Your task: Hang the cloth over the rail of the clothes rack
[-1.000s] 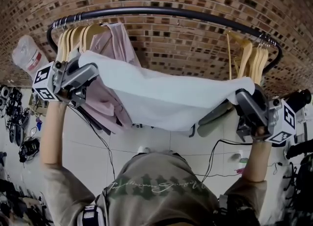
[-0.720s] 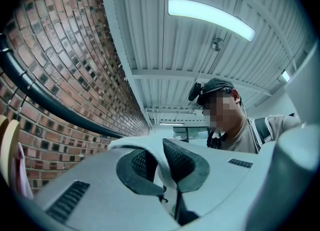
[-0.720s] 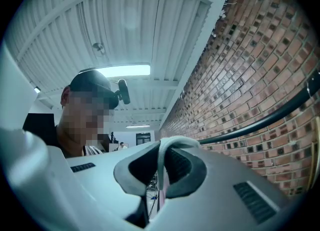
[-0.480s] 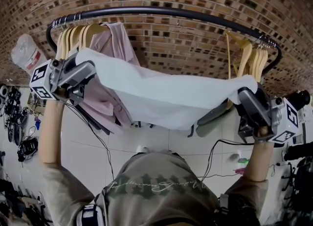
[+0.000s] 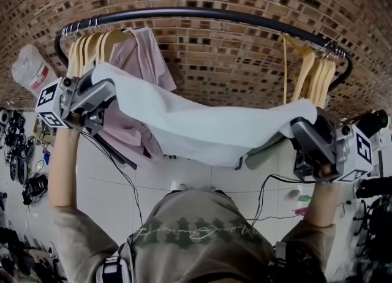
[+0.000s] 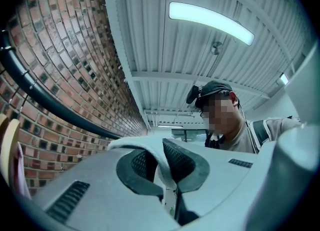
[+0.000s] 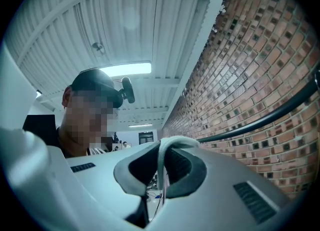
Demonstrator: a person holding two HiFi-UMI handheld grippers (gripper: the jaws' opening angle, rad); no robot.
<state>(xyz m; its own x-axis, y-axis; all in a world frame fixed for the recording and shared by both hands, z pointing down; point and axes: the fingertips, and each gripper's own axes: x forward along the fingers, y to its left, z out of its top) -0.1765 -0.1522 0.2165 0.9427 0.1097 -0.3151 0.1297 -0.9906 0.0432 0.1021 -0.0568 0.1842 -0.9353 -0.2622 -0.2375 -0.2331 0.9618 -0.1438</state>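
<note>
Cloth: a white cloth [image 5: 208, 132] is held stretched between the two grippers at the centre of the head view. It sags in the middle and lies below the rail, not over it.
Left gripper: the left gripper [image 5: 109, 87] is seen at 9 o'clock of the cloth. Its jaws are closed on the cloth's left end, and a fold is pinched between the dark pads in the left gripper view.
Right gripper: the right gripper [image 5: 301, 125] is seen at 3 o'clock of the cloth. Its jaws are clamped on a thin fold of the right end.
Arm pose: the left forearm [image 5: 61, 165] and the right forearm [image 5: 321, 201] are both raised, and the grippers are tilted slightly upward toward the brick wall [image 5: 239, 55].
Rail: the black rail [image 5: 202, 13] is arched across 12 o'clock, apart from the cloth's upper edge.
Open room: a bare stretch of rail is left at 12 o'clock, above the cloth's middle.
Edges: wooden hangers [image 5: 86, 49] and a pink garment [image 5: 147, 55] are hung at 10 to 11 o'clock, the garment partly covered by the cloth's left part. More wooden hangers [image 5: 312, 73] are hung at 2 o'clock, just above the right gripper. The rail is bent downward at both ends.
</note>
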